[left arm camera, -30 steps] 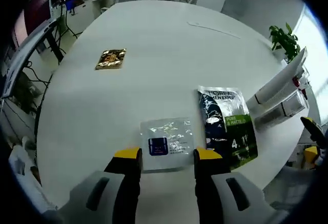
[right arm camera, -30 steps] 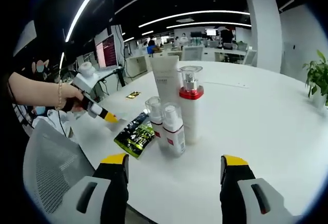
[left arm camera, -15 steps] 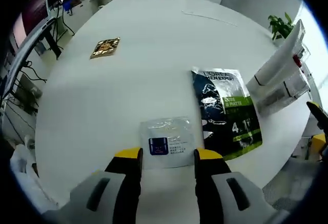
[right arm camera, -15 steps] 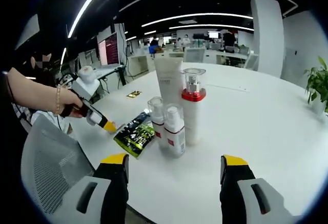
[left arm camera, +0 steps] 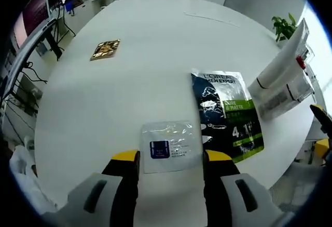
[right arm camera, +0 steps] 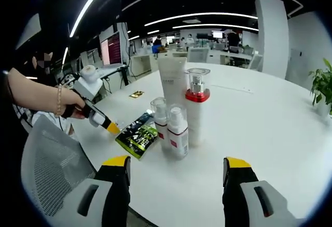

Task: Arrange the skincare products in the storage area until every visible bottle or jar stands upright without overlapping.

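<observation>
At six o'clock, our left hand-held gripper (left arm camera: 169, 157) has opened wider around the clear sachet (left arm camera: 169, 145), ready to grip; our right hand-held gripper (right arm camera: 176, 170) waits open.

A large round white bench (right arm camera: 270, 118) stands in an open-plan office. Long curved light strips (right arm camera: 207, 15) run across a dark ceiling. A white pillar (right arm camera: 270, 35) rises at the right, with a potted plant (right arm camera: 324, 84) near it. Desks and screens (right arm camera: 111, 50) line the far side. A grey mesh chair (right arm camera: 49, 175) sits at the bench's edge.
</observation>
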`<control>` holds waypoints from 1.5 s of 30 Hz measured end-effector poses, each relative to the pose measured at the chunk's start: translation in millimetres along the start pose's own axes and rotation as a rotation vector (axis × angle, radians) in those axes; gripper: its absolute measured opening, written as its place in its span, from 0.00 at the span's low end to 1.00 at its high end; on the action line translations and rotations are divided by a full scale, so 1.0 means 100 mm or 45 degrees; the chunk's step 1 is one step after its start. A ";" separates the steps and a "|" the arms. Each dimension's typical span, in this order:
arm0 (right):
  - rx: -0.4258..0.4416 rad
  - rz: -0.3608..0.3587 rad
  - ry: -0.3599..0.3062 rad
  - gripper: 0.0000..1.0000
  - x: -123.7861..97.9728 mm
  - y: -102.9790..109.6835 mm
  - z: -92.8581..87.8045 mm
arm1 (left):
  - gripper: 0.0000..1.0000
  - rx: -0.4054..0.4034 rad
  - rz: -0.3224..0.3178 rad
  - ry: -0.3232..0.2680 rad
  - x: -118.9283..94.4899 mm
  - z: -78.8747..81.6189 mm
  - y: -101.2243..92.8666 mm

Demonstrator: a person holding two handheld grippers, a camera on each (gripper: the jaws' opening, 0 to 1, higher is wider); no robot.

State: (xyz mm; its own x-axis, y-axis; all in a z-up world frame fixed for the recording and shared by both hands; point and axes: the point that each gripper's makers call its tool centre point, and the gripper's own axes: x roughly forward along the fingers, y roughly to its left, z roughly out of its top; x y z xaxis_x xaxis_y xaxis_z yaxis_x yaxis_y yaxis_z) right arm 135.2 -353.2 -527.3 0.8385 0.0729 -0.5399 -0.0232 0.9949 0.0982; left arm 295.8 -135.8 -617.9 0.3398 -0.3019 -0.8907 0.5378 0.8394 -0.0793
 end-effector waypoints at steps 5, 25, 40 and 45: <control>0.008 0.002 0.011 0.77 0.01 -0.01 -0.03 | 0.50 -0.027 -0.016 -0.009 -0.04 -0.02 0.00; -0.036 0.010 0.045 0.81 0.02 0.03 -0.05 | 0.68 0.150 -0.371 -0.293 -0.71 0.04 -0.02; -0.070 0.031 0.075 0.86 0.04 0.06 -0.09 | 0.81 0.279 -0.455 -0.405 -0.99 -0.12 0.08; -0.087 0.037 0.088 0.86 0.05 0.08 -0.11 | 0.86 0.320 -0.416 -0.495 -1.01 0.00 0.14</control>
State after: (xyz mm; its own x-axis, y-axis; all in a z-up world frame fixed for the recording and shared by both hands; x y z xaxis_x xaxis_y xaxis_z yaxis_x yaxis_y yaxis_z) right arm 133.4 -344.3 -538.3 0.7975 0.1038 -0.5943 -0.0858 0.9946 0.0586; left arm 268.9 -93.8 -529.5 0.3581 -0.7122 -0.6038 0.8136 0.5553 -0.1724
